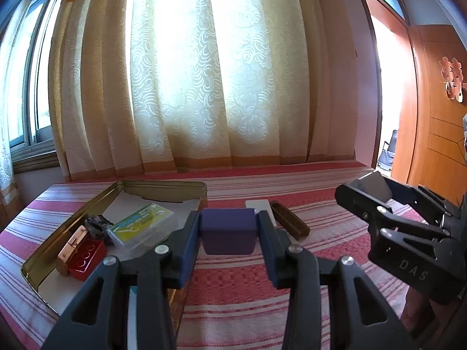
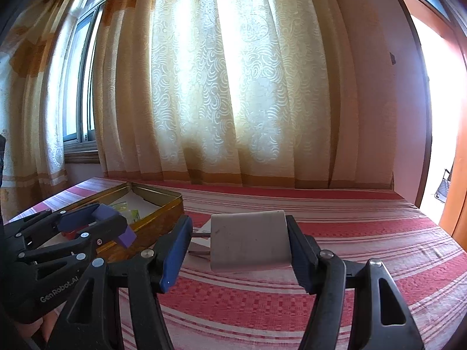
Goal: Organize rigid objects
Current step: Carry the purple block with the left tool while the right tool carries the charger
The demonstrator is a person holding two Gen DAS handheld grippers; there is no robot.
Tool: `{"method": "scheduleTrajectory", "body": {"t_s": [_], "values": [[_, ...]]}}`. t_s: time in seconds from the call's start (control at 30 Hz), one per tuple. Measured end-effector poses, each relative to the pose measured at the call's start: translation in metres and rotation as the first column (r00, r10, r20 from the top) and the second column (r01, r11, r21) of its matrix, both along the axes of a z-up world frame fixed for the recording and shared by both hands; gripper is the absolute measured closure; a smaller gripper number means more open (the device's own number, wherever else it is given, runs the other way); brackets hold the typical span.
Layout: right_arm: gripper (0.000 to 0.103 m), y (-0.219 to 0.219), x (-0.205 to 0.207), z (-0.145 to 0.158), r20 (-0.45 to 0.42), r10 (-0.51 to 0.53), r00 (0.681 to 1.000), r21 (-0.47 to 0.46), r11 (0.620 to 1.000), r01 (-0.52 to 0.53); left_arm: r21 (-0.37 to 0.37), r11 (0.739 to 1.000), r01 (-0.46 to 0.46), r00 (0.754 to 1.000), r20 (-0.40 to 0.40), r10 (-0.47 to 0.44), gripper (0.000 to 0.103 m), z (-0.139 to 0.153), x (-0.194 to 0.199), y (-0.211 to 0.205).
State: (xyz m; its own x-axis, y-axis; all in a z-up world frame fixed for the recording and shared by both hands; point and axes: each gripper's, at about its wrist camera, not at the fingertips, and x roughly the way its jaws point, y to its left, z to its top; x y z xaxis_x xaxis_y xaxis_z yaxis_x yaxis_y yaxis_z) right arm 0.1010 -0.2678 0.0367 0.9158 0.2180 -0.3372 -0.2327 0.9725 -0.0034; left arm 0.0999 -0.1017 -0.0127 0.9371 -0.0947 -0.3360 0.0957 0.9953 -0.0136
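Note:
My left gripper [image 1: 228, 230] is shut on a purple box [image 1: 227, 233], held above the striped bed next to the open gold tin [image 1: 163, 186]. The tin holds a clear case with a green-yellow card [image 1: 143, 227], a red brick [image 1: 87, 258], a copper-coloured piece [image 1: 71, 246] and a dark lump [image 1: 97, 224]. My right gripper [image 2: 248, 242] is shut on a white charger plug [image 2: 249, 242], its prongs pointing left, above the bed. The right gripper also shows in the left wrist view [image 1: 376, 192]; the left gripper shows in the right wrist view [image 2: 111, 221].
A brown comb [image 1: 290, 218] and a white flat block [image 1: 259, 207] lie on the red-striped bedspread [image 1: 292, 277] behind the purple box. Curtains [image 1: 204, 73] hang behind the bed. A wooden door [image 1: 437, 116] stands at the right.

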Motion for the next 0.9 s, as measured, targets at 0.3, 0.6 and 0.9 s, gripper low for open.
{"method": "scheduleTrajectory", "body": {"t_s": [0.3,0.6,0.9], "values": [[0.038,0.01,-0.004,0.0,0.002,0.028,1.0,0.001,1.0,-0.028,-0.005,1.0,-0.013,1.0,0.011,0.013,0.064,0.0,-0.004,0.008],[0.038,0.017,-0.005,0.0,0.001,0.044,0.999,-0.001,0.999,-0.044,-0.012,1.0,-0.029,1.0,0.012,0.029,0.064,0.0,-0.006,0.018],[0.038,0.026,-0.007,0.0,0.002,0.063,0.998,-0.002,0.998,-0.063,-0.018,0.999,-0.045,0.999,0.015,0.046,0.064,-0.001,-0.01,0.026]]}}
